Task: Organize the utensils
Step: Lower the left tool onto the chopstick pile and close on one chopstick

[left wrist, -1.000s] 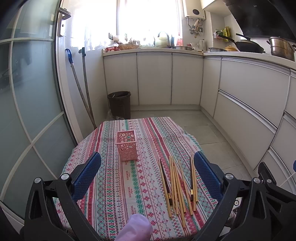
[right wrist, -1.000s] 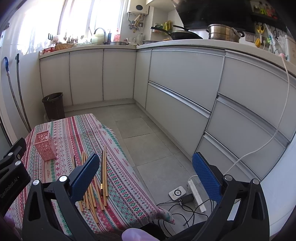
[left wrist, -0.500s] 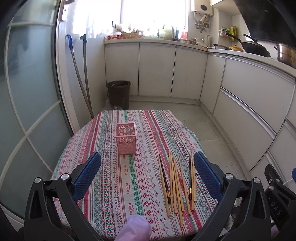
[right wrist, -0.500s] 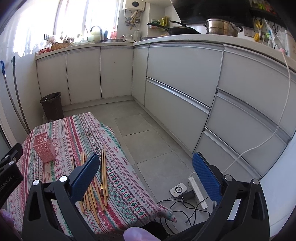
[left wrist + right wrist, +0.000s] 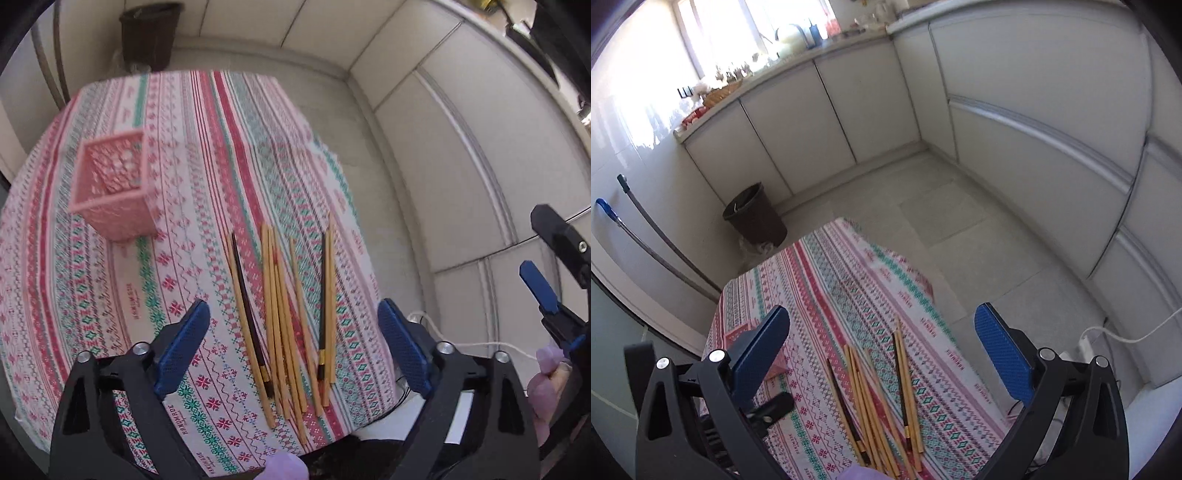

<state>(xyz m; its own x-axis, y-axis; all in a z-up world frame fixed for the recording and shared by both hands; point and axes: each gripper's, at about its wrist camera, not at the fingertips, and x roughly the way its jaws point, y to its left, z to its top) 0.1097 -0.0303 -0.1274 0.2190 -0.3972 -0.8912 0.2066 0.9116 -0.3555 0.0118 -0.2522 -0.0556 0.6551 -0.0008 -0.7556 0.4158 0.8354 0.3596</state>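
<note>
On the patterned tablecloth (image 5: 207, 155), both grippers hang above a loose row of chopsticks (image 5: 284, 317), nothing held.

At far left a pink lattice basket (image 5: 114, 184) stands upright on the cloth, well apart from the chopsticks. The left gripper (image 5: 293, 350) tilts down over the near ends of the chopsticks; its blue pads have just been closing in a little, yet they stand wide, one on either side of the bundle and above it, touching none. The chopsticks lie side by side near the table's front edge, pale wooden ones with two dark ones among them, some crossing. Further right, the right gripper (image 5: 882, 354) also points down at the same sticks, fingers wide apart and empty. Beyond the table's far edge a dark bin (image 5: 753, 216) stands against white cabinets (image 5: 1015, 122).
</note>
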